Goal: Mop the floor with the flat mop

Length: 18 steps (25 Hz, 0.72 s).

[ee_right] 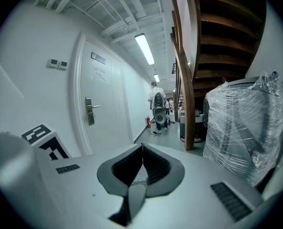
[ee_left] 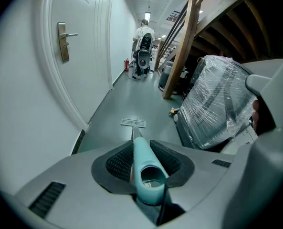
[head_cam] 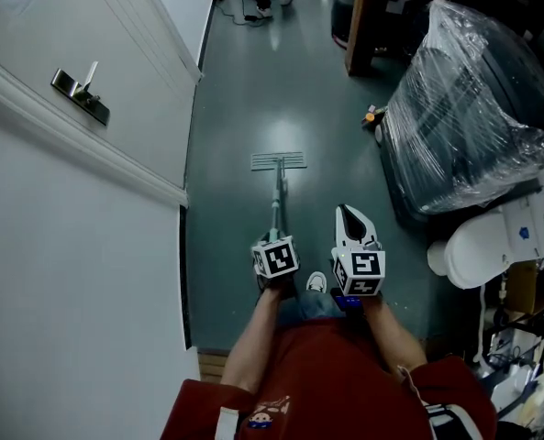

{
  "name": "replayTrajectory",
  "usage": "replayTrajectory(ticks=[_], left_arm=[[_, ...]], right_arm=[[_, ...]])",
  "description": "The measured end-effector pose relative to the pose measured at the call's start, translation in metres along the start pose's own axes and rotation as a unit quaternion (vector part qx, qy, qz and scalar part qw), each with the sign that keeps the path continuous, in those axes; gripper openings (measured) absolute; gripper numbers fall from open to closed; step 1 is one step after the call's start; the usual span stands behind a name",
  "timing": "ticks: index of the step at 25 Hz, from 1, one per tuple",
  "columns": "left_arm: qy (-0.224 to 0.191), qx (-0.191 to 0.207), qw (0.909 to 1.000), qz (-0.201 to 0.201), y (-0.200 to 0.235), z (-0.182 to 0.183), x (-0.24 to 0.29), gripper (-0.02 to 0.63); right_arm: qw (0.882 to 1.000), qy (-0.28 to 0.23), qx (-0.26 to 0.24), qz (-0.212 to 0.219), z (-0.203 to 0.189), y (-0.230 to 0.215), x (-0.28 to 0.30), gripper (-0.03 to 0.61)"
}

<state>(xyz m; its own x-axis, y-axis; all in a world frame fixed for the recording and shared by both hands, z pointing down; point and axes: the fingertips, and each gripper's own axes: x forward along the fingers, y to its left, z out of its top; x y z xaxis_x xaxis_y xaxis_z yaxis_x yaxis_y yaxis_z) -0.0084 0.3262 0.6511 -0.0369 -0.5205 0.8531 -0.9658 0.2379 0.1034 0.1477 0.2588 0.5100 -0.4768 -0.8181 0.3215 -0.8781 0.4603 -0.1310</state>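
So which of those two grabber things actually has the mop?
The left gripper: its jaws clamp the mop's teal handle. The right gripper is shut on nothing, beside it.

Building corridor: door [ee_right: 105, 113], staircase [ee_right: 217, 37], wrapped equipment [ee_right: 241, 128]

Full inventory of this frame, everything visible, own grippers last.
flat mop: one, teal handle, grey head, flat on the floor ahead
floor: one, dark grey-green, corridor
door: one, white, metal handle, left wall
wrapped bulky item: one, dark under clear film, right side
wooden post: one, brown, beyond the wrapped item
white rounded object: one, near right; kind unclear
small orange thing: one, on floor by the wrap
person: one, white top, corridor's far end
left gripper: clamped on mop handle
right gripper: jaws together, empty
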Motion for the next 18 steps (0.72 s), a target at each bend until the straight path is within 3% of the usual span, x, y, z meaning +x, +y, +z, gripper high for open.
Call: replayTrajectory(ticks=[18], left_arm=[[-0.004, 0.011, 0.9994, -0.032, 0.076, -0.062, -0.059, 0.124]], right_arm=[[0.999, -0.003, -0.029, -0.021, -0.020, 0.112, -0.068, 0.018]])
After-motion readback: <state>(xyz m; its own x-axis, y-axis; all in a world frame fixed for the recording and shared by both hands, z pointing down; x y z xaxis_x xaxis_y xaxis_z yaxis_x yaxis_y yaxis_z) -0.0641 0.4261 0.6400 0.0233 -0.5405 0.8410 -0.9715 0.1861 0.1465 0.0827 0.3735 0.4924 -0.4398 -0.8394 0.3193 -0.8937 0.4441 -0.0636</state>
